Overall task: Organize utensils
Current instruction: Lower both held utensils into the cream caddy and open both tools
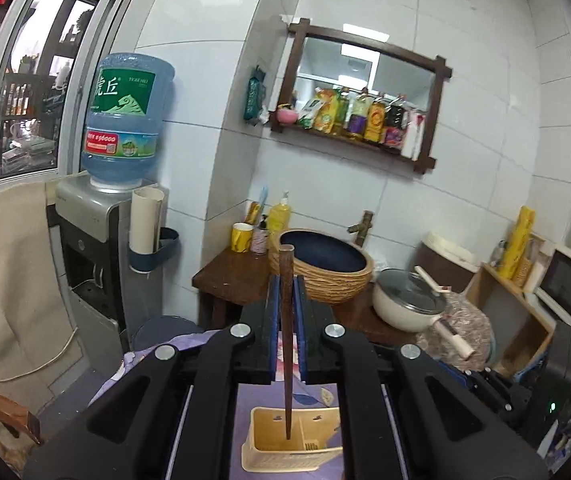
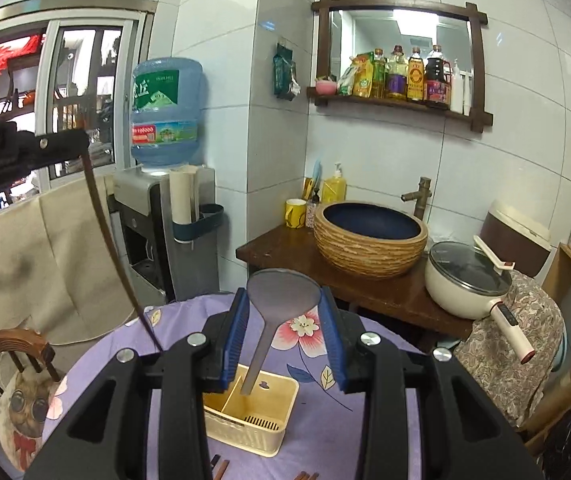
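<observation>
Overhead, both claws are held above a round counter draped in lilac cloth printed with pink-and-white blossoms and leaves.

Left claw: blue ribbed pads pressed nearly together, pinching a slim dark wooden chopstick. Stick is held upright, tapered, matte brown grain; blunt end stands above the pads, narrow tip hangs over the left compartment of the utensil holder. Whether the tip touches the holder floor cannot be told.

Right claw: pads partly spread, clamped on the rim of a grey spoon. Bowl is broad, oval, dull metallic or plastic finish; flat handle tapers downward, its end over the holder's divider wall, seemingly clear of it.

Utensil holder, seen from the right wrist: cream plastic, rectangular, woven-basket texture on the outer walls, thin partition inside, dark slotted drain grate in the right compartment, small cut-outs in the back wall. It is set on the cloth, beneath both claws.

More brown chopstick ends are seen at the lower edge, lying on the cloth in front of the holder.

In the right wrist view, the left claw is seen at upper left with the chopstick hanging curved by lens distortion.
</observation>
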Demonstrator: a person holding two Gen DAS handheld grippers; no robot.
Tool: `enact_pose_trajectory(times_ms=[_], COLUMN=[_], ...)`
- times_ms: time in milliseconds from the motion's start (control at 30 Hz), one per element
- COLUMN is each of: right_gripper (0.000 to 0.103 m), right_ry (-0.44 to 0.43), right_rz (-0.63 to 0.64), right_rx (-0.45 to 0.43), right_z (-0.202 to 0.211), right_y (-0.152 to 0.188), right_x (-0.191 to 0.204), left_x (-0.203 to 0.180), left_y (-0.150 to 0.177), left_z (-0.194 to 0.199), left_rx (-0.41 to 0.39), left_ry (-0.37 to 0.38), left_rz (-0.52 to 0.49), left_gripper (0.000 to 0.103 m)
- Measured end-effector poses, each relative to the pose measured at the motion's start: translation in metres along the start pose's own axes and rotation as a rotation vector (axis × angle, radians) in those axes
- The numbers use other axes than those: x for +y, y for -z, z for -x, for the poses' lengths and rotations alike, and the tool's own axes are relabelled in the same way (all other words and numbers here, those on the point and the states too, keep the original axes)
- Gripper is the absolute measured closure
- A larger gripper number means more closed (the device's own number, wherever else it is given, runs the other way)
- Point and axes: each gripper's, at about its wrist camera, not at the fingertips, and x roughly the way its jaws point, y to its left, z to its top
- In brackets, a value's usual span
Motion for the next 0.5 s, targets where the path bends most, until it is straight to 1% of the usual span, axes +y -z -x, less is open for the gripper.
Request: enact_pose_trajectory(times_ms=[67,167,233,333,400,500], right_gripper=[0.068,0.068,0.068,0.068,0.068,0.068], right_ry=[0.009,0.010,0.010,0.003,0.004,0.007], right_rz=[-0.002,-0.014,-0.020,-0.023,-0.022,-0.029], right_rx=[0.022,0.066,0.081,0.119,0.140,0.161], right_z=[-0.015,-0.035,-0.045,-0.059,-0.066,-0.073], right_y=[0.011,0.034,0.047,0.066,0.077,0.088], right_x=[0.002,0.005,0.006,0.008,0.009,0.008], left_x=[0.000,0.001,0.004,0.005,0.006,0.006], left_y=[0.014,0.044,0.066,0.097,0.112,0.127], left_z=[-0.017,-0.042,-0.054,-0.070,-0.079,-0.088], left_rx=[0.016,0.059,0.089,0.134,0.166,0.190], left_ry=[-0.010,-0.038,-0.032,-0.037,-0.035,-0.039], left_rz=[0.008,0.014,0.028,0.018,0.019,0.011], left_gripper=[0.096,0.096,0.096,0.096,0.096,0.096])
